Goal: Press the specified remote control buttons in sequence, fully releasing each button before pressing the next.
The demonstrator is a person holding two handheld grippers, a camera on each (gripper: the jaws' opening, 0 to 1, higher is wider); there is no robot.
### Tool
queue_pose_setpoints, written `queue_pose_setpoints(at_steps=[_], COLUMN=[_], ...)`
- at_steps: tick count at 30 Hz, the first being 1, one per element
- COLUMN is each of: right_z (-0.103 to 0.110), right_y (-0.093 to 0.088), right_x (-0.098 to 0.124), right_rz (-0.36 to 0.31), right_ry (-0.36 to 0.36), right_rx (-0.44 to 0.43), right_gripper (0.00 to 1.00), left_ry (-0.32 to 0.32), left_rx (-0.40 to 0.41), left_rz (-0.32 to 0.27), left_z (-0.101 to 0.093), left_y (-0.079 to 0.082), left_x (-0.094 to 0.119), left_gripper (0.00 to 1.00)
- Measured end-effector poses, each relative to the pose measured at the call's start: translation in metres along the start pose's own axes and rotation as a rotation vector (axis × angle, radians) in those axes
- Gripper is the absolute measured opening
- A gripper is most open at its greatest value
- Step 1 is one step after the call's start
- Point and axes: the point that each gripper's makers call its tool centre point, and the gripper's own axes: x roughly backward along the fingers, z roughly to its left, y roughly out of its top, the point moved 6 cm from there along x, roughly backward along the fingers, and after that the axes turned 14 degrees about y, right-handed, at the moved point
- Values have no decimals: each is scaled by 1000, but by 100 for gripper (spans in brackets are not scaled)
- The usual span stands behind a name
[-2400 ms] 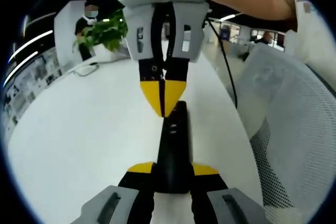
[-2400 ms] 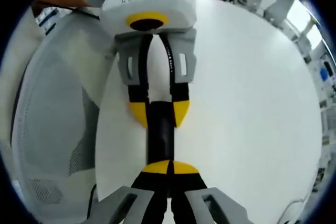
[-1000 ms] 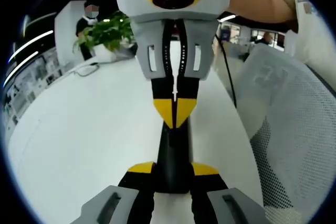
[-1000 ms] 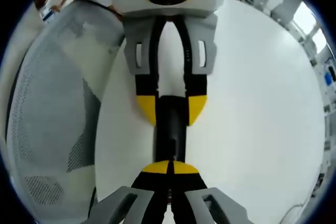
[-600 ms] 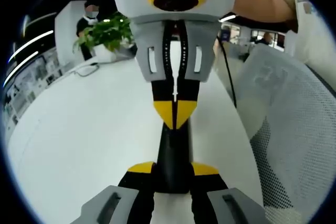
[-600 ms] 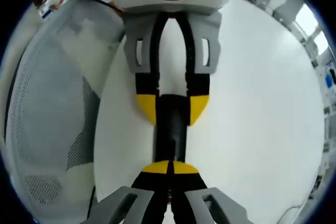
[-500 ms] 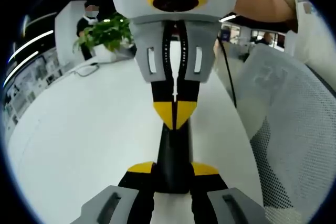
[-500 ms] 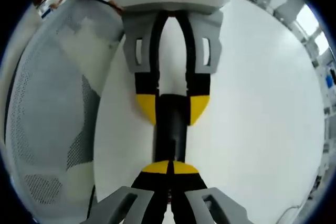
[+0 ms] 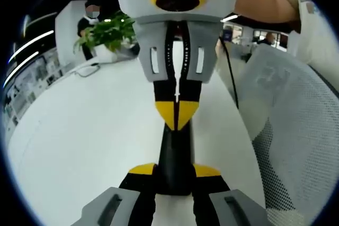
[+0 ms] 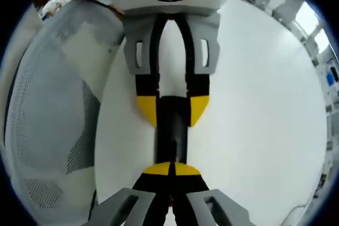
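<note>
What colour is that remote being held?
Black; the remote shows best in the left gripper view.

- Your slim black remote control (image 9: 175, 154) has its near end covered by the left gripper (image 9: 175, 172); its far end by the right gripper (image 9: 176, 114).
- Its buttons are too small to read.
</note>
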Motion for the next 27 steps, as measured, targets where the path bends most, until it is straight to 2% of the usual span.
queue_pose_setpoints(at_steps=[11, 27], right_z=[4, 9], right_y=[2, 2], right_x=[2, 19], right_rz=[-29, -57], right_ry=[-14, -51], right_rx=[5, 13], right_gripper=[0, 0], left_ry=[1, 0], left_rx=[2, 0], left_rz=[-1, -1], left_z=[0, 1], left_y=[0, -1], left_x=[0, -1], left_gripper=[24, 24])
